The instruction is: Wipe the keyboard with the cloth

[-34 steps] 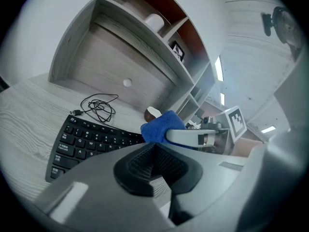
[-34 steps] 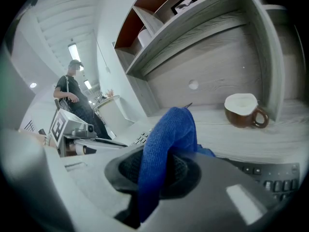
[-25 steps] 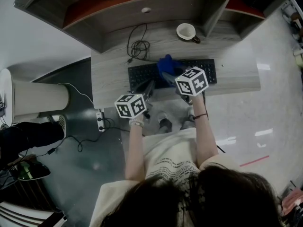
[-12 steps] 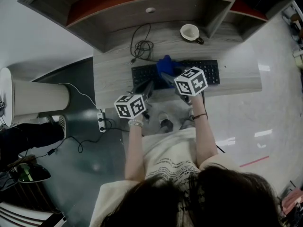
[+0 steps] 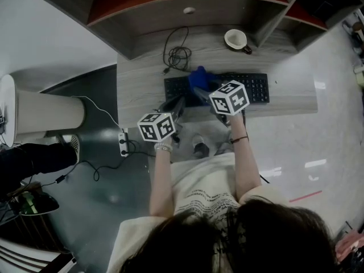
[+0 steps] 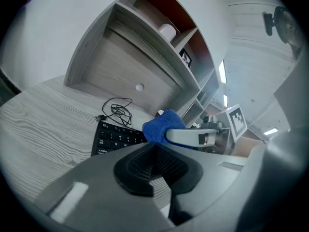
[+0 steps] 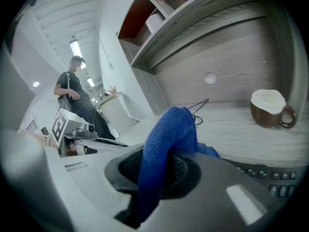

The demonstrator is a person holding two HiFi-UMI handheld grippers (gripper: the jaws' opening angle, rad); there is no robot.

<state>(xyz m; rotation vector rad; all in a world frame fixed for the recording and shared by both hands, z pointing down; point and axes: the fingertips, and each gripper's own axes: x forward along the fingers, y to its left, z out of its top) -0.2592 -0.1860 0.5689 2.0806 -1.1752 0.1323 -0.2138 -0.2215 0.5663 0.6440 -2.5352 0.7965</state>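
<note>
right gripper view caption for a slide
Right tool shut on a blue cloth at the keyboard, mug on the desk behind.

We reach both bare forearms forward from the body, the left arm (image 5: 162,178) straight ahead and the right arm (image 5: 244,166) beside it. Our left gripper (image 5: 180,102) points forward and rightward, its jaws pressed together with nothing between them. Our right gripper (image 5: 200,91) angles leftward, with its tips near the left one's. Its jaws are clamped on the cloth (image 7: 169,134), which bulges above them. A pale band (image 5: 163,148) circles our left wrist, a dark band (image 5: 241,139) our right.
</note>
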